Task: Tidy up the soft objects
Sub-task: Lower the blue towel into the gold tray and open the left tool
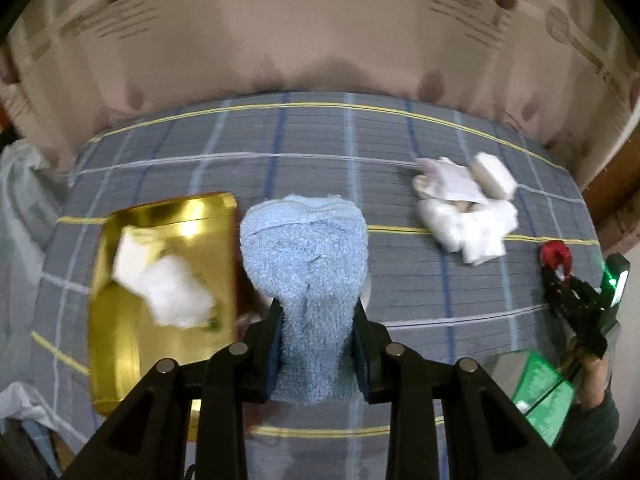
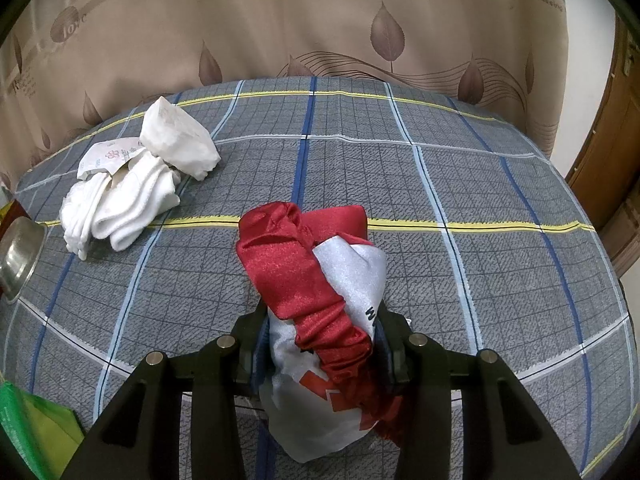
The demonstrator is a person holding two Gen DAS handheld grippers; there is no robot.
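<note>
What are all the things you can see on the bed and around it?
blue towel: one, light blue, clamped in the left gripper above the bedspread
red and white cloth: one, bunched, clamped in the right gripper
white pile: one heap of socks and cloths, white, far side of the bedspread
gold tray: one, shiny gold, left of the towel, white soft things inside
green box: one, green, near edge
metal bowl: one, silver, left edge
bedspread: one, grey checked
curtain: one, beige with leaves, behind
left gripper: black
right gripper: black
</note>
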